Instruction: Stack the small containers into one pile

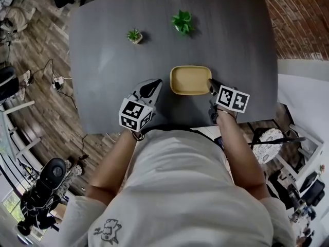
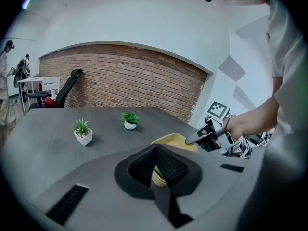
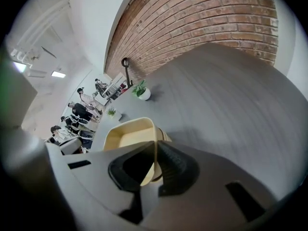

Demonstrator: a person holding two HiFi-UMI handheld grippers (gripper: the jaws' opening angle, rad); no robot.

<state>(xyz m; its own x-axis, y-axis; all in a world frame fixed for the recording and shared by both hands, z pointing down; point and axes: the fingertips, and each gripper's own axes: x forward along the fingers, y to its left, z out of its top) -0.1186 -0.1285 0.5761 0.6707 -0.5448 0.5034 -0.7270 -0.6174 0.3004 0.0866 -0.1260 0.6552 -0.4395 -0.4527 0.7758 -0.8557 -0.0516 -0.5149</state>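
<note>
A shallow yellow container (image 1: pixel 190 80) sits on the dark grey table (image 1: pixel 103 60) just in front of me. A second rim seems to show under its near corner (image 3: pixel 165 136) in the right gripper view. My right gripper (image 1: pixel 211 82) is at the container's right edge. In its own view the right gripper (image 3: pixel 155 146) is shut on the thin yellow wall (image 3: pixel 130 134). My left gripper (image 1: pixel 157 85) hangs just left of the container with a strip of table between them. In its own view the left gripper (image 2: pixel 156 150) has its jaws together, the yellow container (image 2: pixel 173 139) behind them.
Two small potted plants stand further back on the table, one white-potted (image 1: pixel 134 35) and one bushier (image 1: pixel 182 21). The table's near edge runs just below both grippers. A brick wall (image 2: pixel 120 76) lies beyond the table. People stand around desks (image 3: pixel 82 109) in the distance.
</note>
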